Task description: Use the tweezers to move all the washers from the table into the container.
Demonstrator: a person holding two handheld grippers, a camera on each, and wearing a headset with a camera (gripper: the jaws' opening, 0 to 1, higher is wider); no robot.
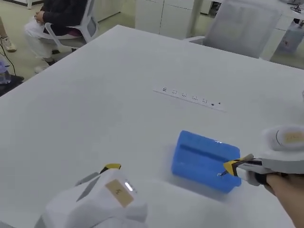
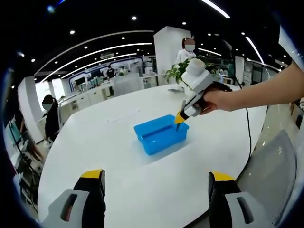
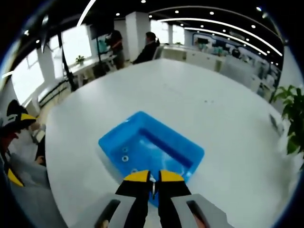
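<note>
Right now your right gripper [image 3: 154,177] has its yellow-tipped jaws drawn narrow, pinched on the tweezers [image 1: 222,174], whose thin metal tips poke out ahead of the jaws. Whether those tips carry a washer is too small to tell.

The tips hang over the near right end of the blue container [image 3: 156,142]. In the head view the box's long axis runs left to right across you, dipping slightly on the right. In the right gripper view it sits as a diamond, its long sides slanting across the line of your jaws. The drop spot therefore lies straight ahead and just below the tips, inside the rim, and I judge a release here would land in the box.

The washers [image 3: 124,151] already inside look like small pale rings with dark centres, lying flat and close together on the blue floor, ahead and a little left of the tips. Two are plain; a third nearer the jaws may be one more.

Any washers left on the white table [image 1: 95,109] are too small to tell against it.

Your left gripper [image 2: 156,175] has its jaws spread wide and holds nothing, low at your near left and well apart from the container, so the right hand is far nearer the work.
</note>
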